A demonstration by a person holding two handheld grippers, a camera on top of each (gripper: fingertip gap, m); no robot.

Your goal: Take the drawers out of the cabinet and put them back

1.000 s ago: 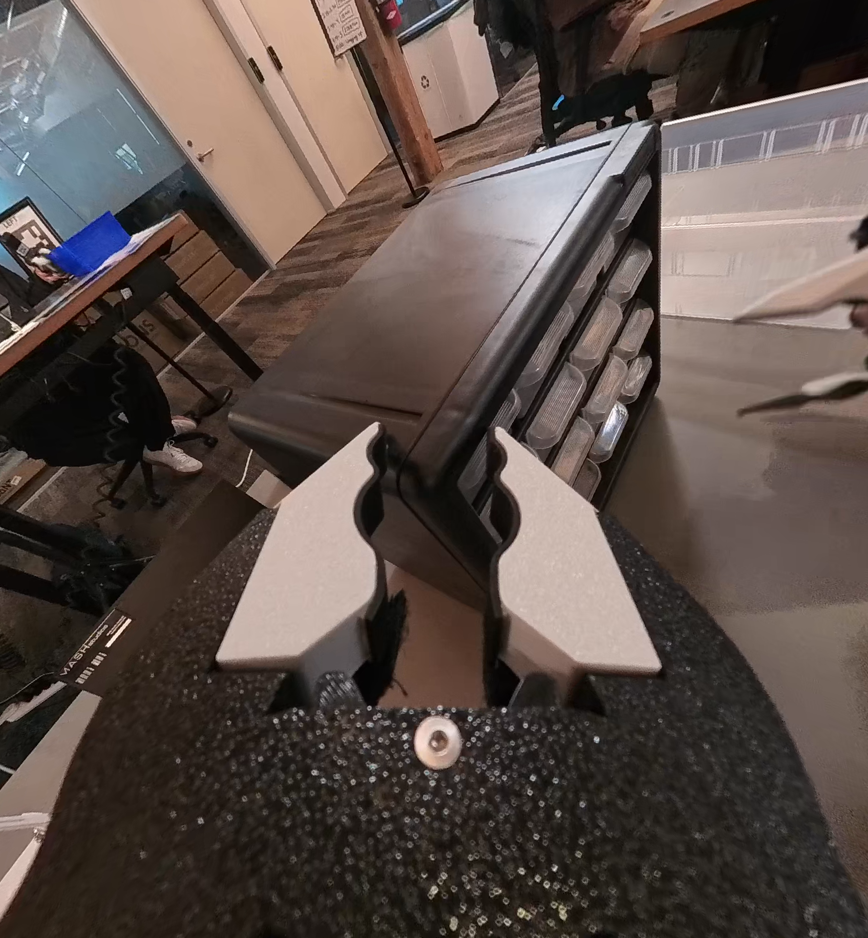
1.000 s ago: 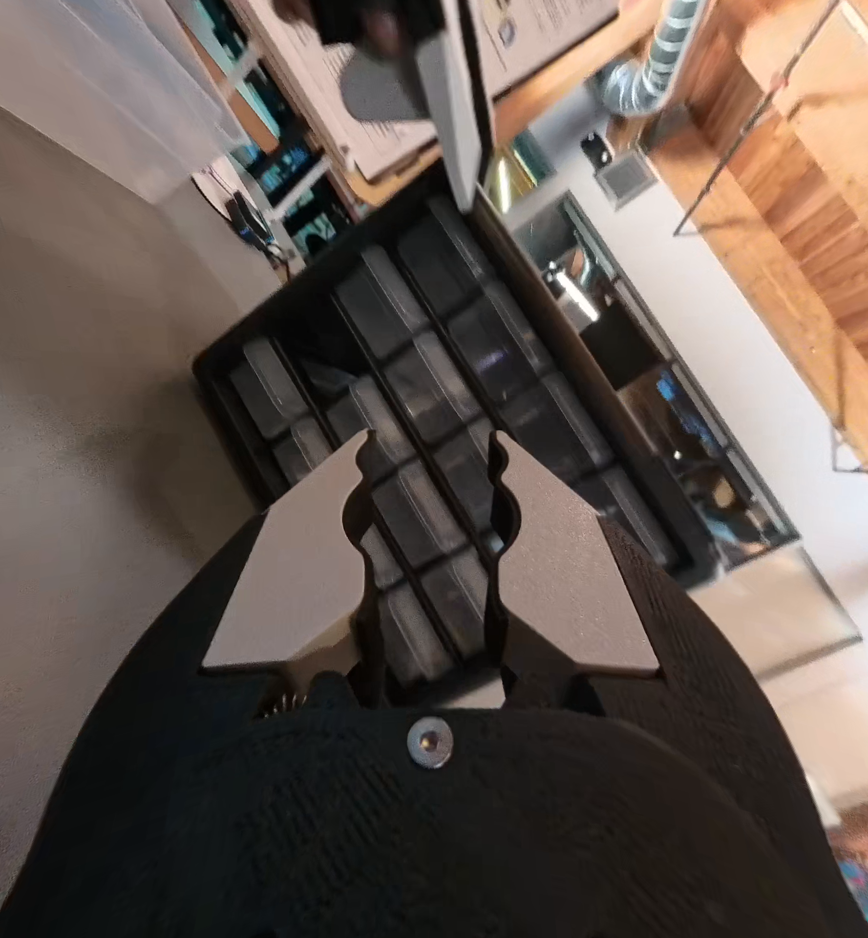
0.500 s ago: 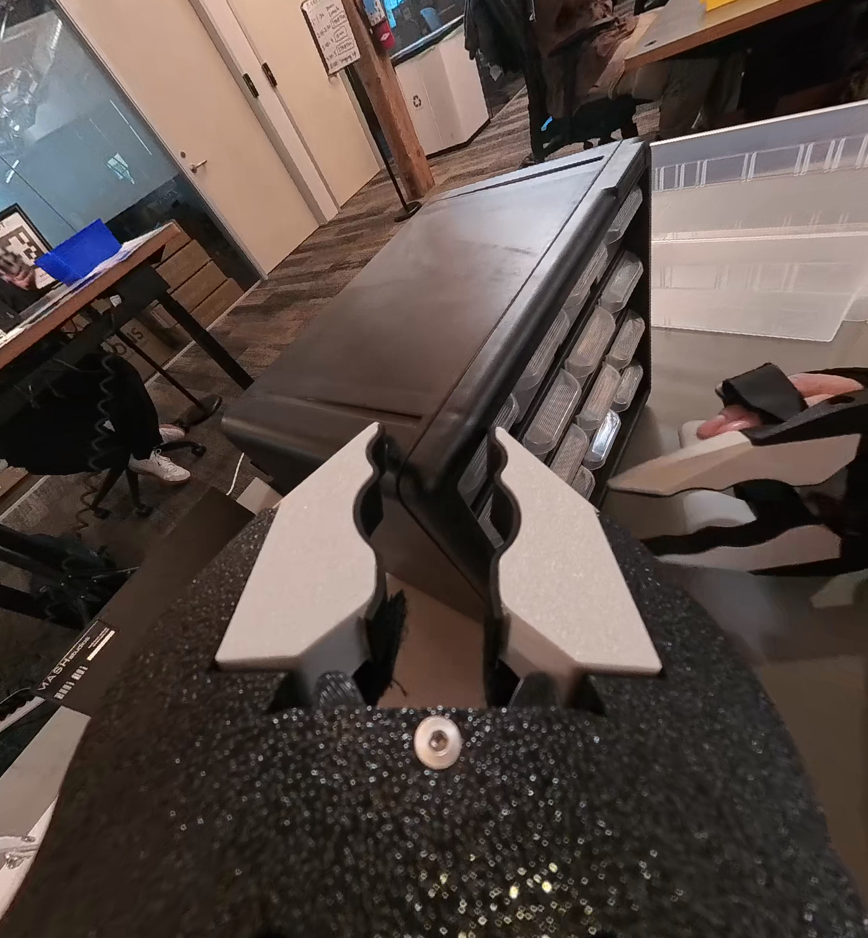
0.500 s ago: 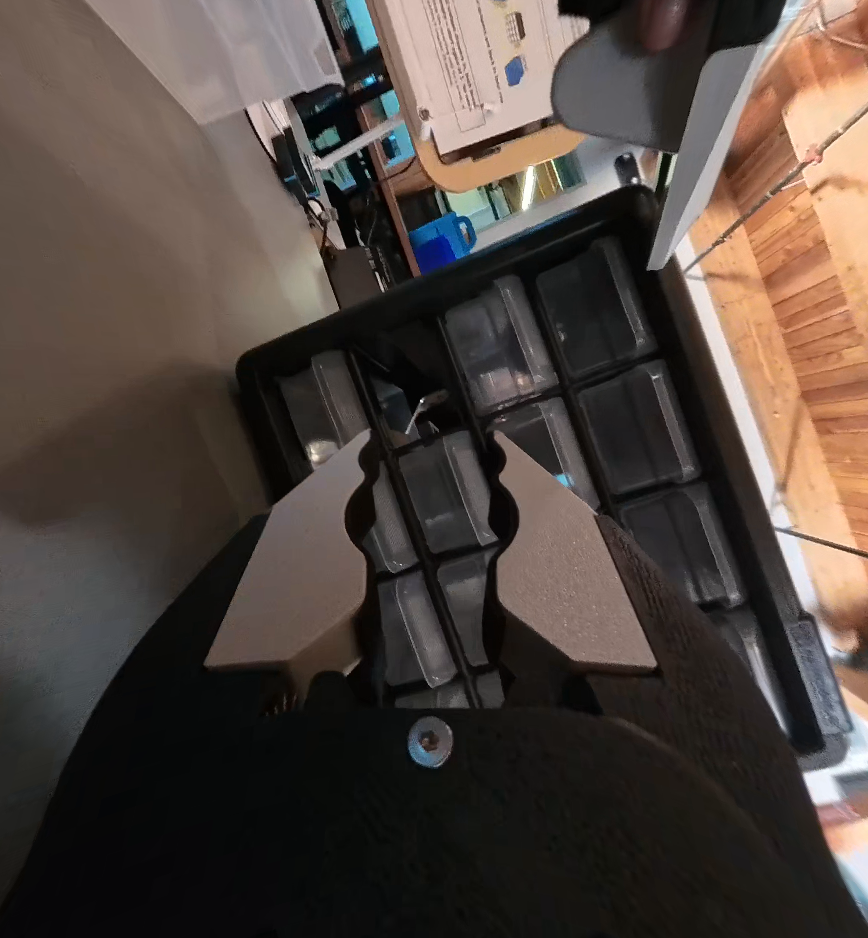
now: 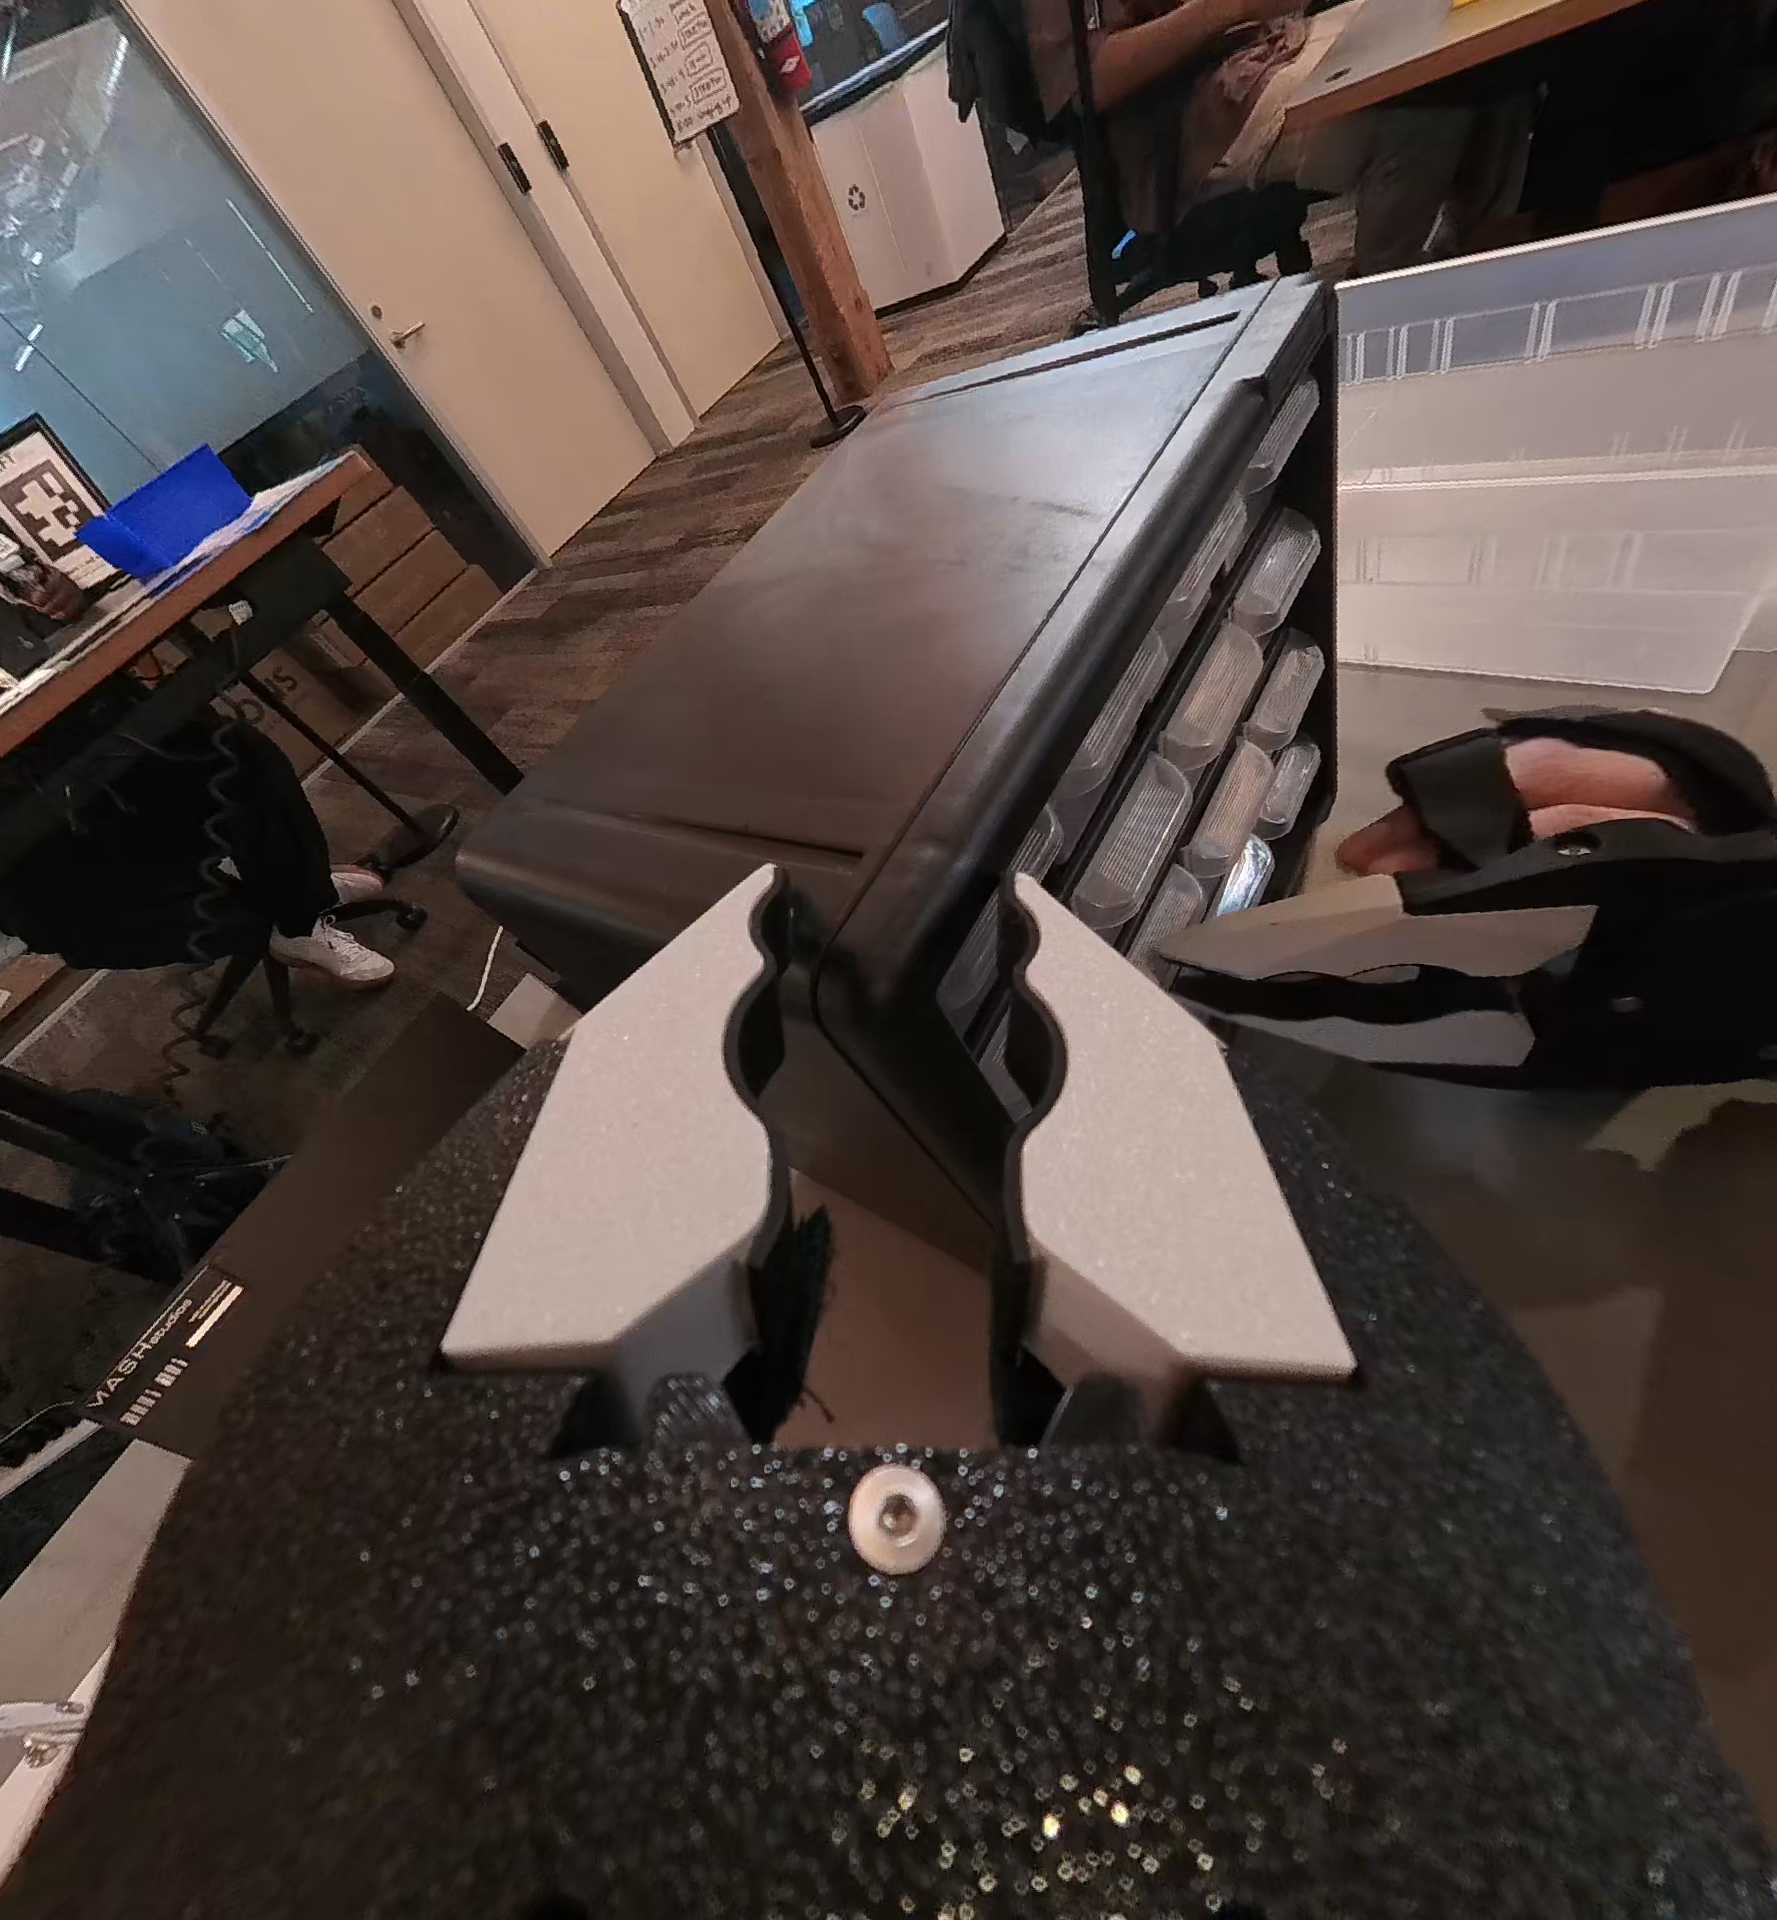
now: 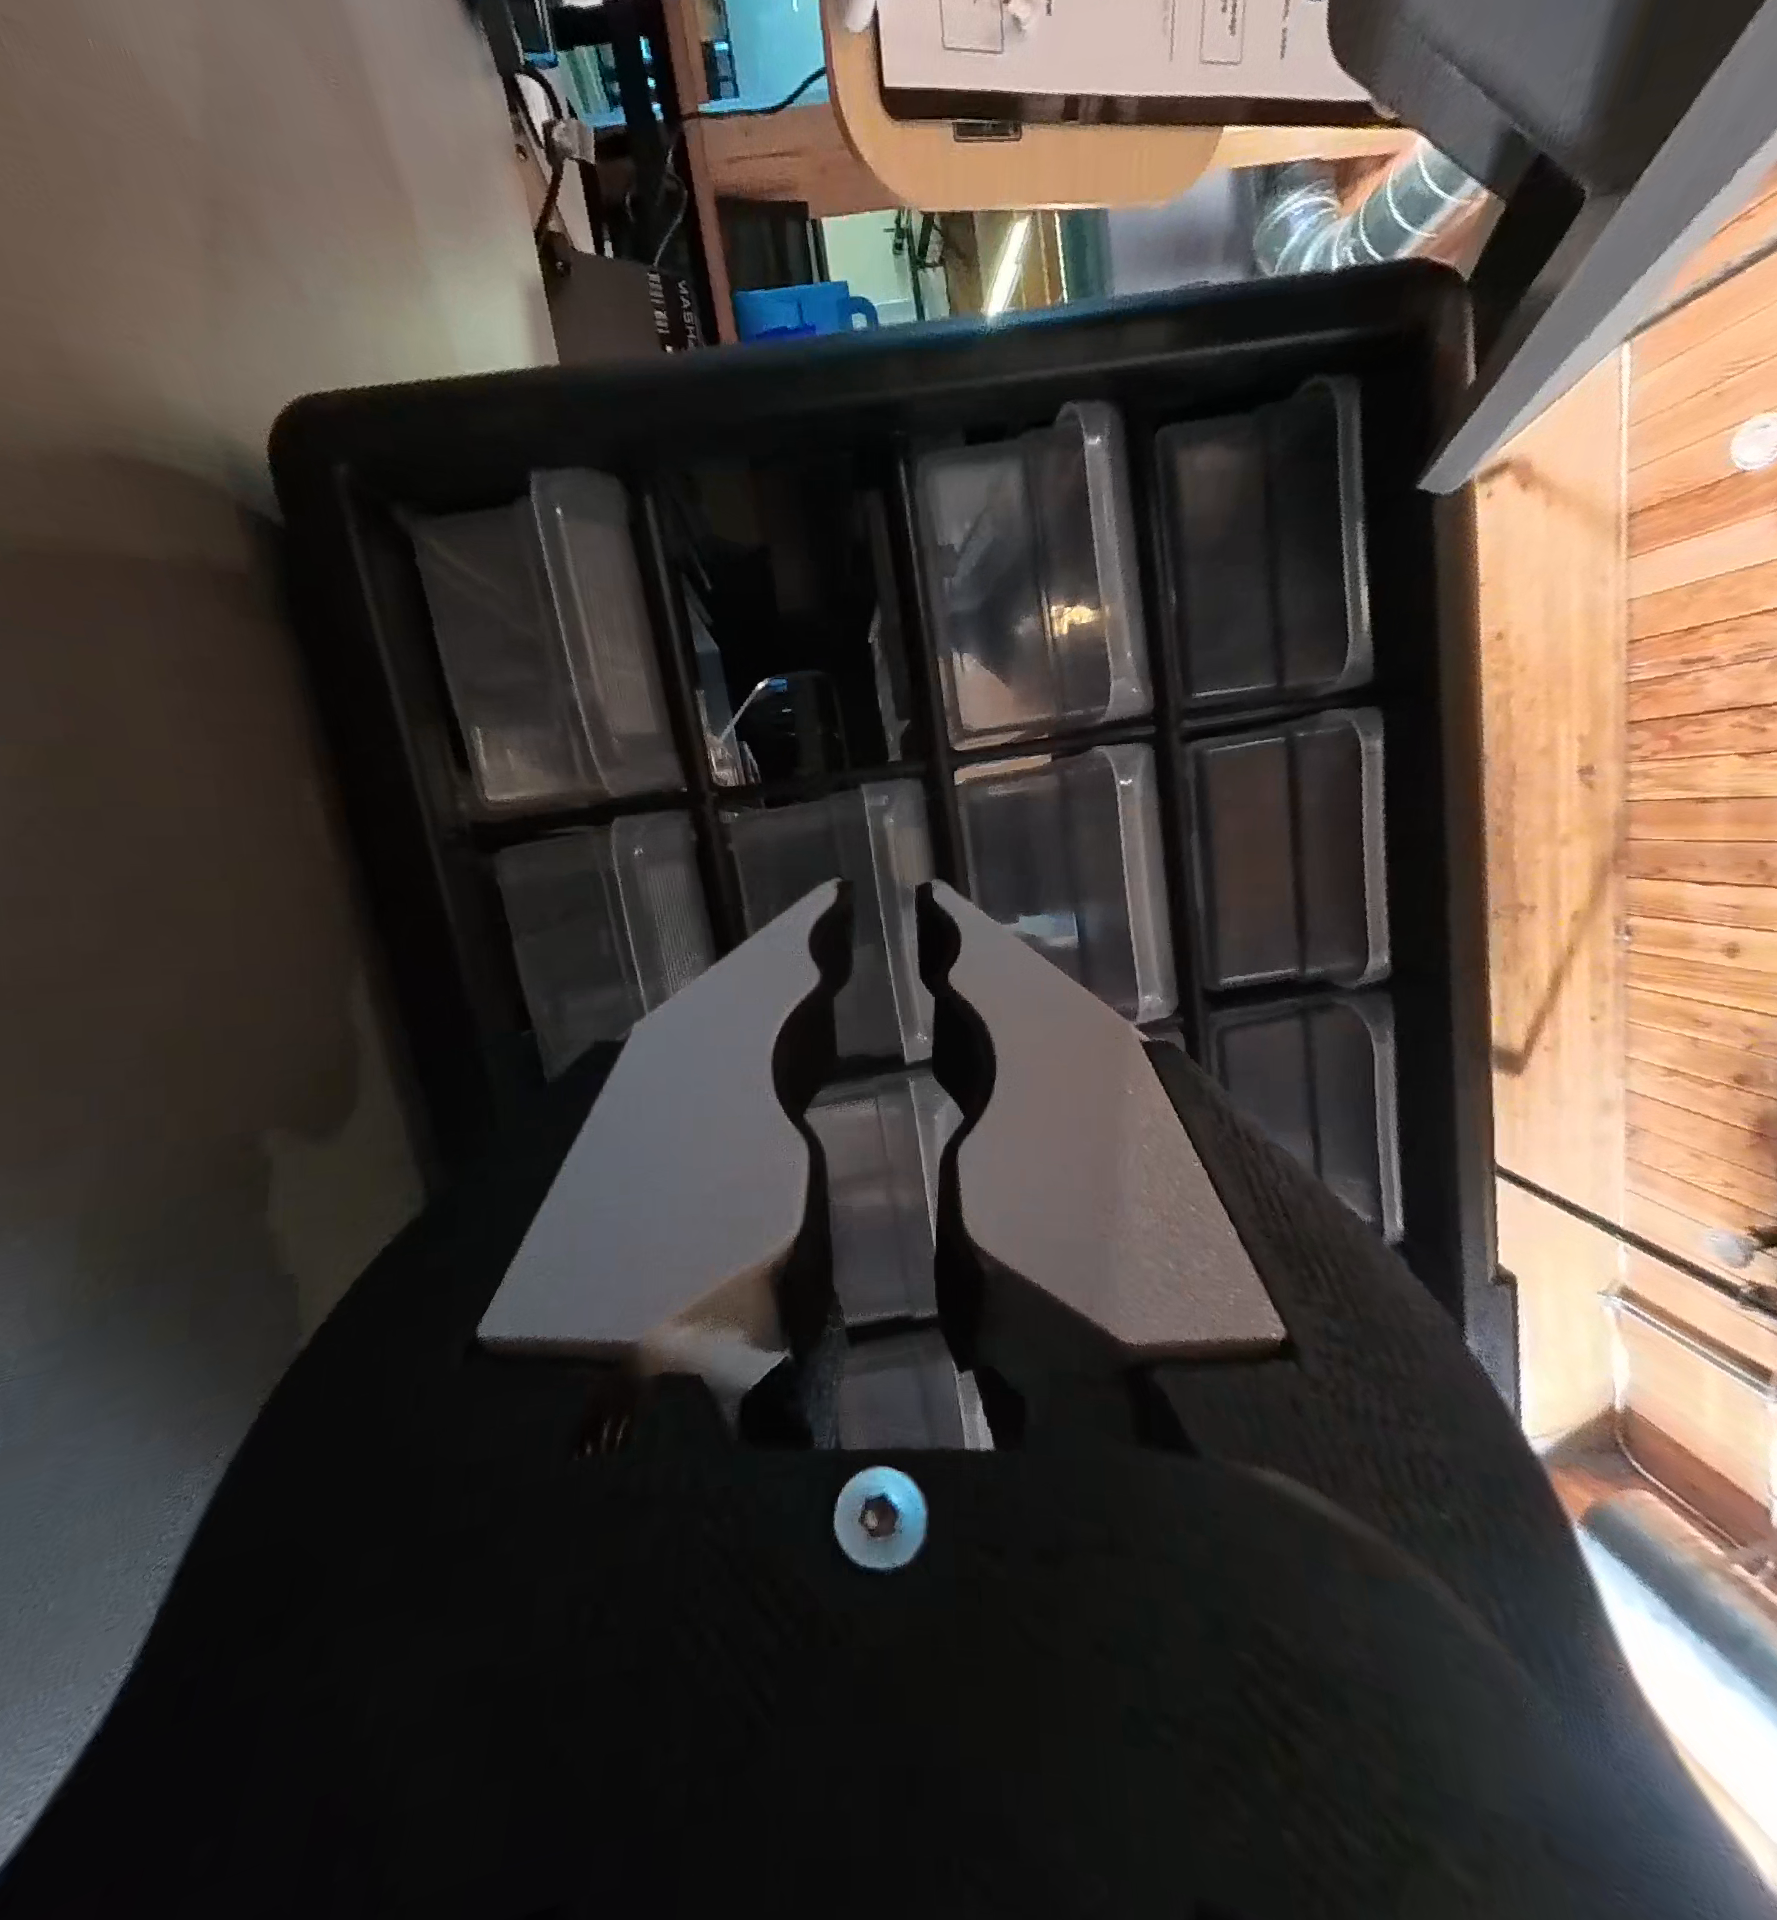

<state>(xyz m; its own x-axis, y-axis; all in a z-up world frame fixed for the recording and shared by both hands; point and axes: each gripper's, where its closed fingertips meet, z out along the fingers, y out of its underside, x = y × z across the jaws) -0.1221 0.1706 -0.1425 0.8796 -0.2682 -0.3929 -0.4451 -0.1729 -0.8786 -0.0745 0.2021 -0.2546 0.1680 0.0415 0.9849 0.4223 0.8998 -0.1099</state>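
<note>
The black cabinet (image 5: 915, 644) stands on the grey table, with clear drawers (image 5: 1216, 696) filling its front. My left gripper (image 5: 899, 894) straddles the near top front corner of the cabinet, and its fingers are closed against that edge. In the right wrist view the cabinet front (image 6: 655, 384) appears turned sideways. My right gripper (image 6: 884, 888) is closed on the raised handle of one clear drawer (image 6: 884, 831), which sits beside an empty slot (image 6: 790, 644). The right gripper also shows in the left wrist view (image 5: 1175, 966), with its tips at the lower part of the drawer front.
A large clear plastic bin (image 5: 1590, 468) stands behind the cabinet at the back right. The grey table top (image 5: 1486, 1351) stretches to the right. A gloved hand (image 5: 1590, 769) holds the right gripper. A desk with a blue tray (image 5: 167, 509) and a chair stand off to the left.
My right gripper has come in from the right to the cabinet front, and its fingers have narrowed onto a drawer handle. My left gripper has stayed on the cabinet corner.
</note>
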